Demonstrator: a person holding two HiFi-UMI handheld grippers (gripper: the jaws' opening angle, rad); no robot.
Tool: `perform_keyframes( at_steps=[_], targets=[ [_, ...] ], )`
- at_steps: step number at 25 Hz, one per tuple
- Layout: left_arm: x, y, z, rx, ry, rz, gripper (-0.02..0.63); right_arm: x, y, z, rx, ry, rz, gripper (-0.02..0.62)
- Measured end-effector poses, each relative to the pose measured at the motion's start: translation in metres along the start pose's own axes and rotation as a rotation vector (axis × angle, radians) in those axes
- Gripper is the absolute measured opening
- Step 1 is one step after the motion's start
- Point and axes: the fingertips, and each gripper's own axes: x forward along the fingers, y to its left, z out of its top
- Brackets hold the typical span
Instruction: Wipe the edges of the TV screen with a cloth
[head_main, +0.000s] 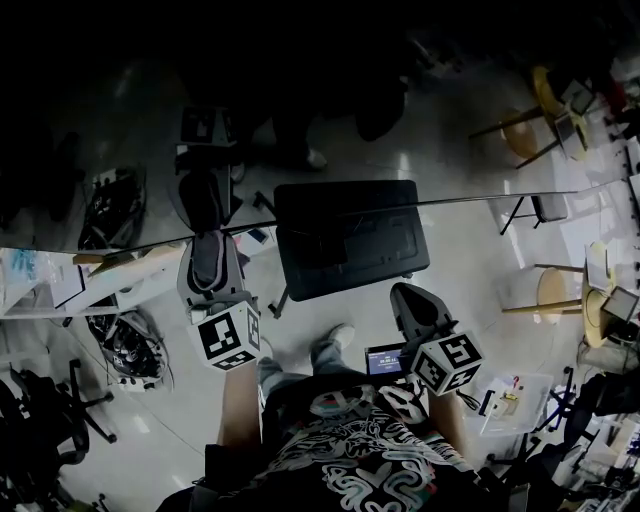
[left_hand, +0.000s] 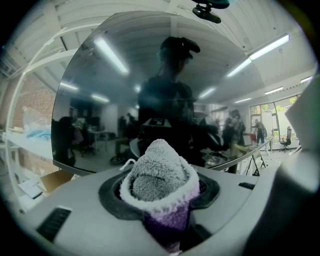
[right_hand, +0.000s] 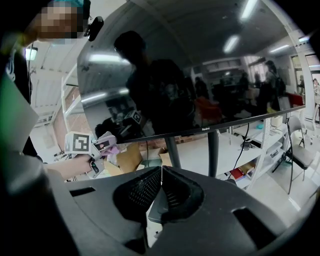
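The TV screen (right_hand: 200, 75) is a dark glossy panel that mirrors the room; its lower edge (head_main: 450, 200) crosses the head view. My left gripper (head_main: 207, 245) is shut on a fluffy grey, white and purple cloth (left_hand: 157, 172), whose tip rests at the screen's lower left edge. In the right gripper view the left gripper (right_hand: 102, 145) and its cloth (right_hand: 112, 149) sit at that same corner. My right gripper (head_main: 405, 295) hangs lower and to the right, off the screen, its jaws (right_hand: 161, 167) shut with nothing between them.
The TV stands on two posts (right_hand: 214, 150) over a black base (head_main: 350, 240). White shelving (head_main: 100, 280) is at the left, a shelf unit (right_hand: 280, 135) and a folding chair (right_hand: 300, 150) at the right. Cardboard boxes (right_hand: 132, 157) lie behind the TV. Wooden stools (head_main: 550, 290) stand on the floor.
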Motion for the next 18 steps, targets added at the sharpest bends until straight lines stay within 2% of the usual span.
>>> perform_keyframes(
  at_steps=[18],
  targets=[
    [0.005,-0.028,-0.001,0.018,-0.005,0.028,0.204,-0.004,-0.033,-0.001,0.012,0.003,0.024,0.029]
  ],
)
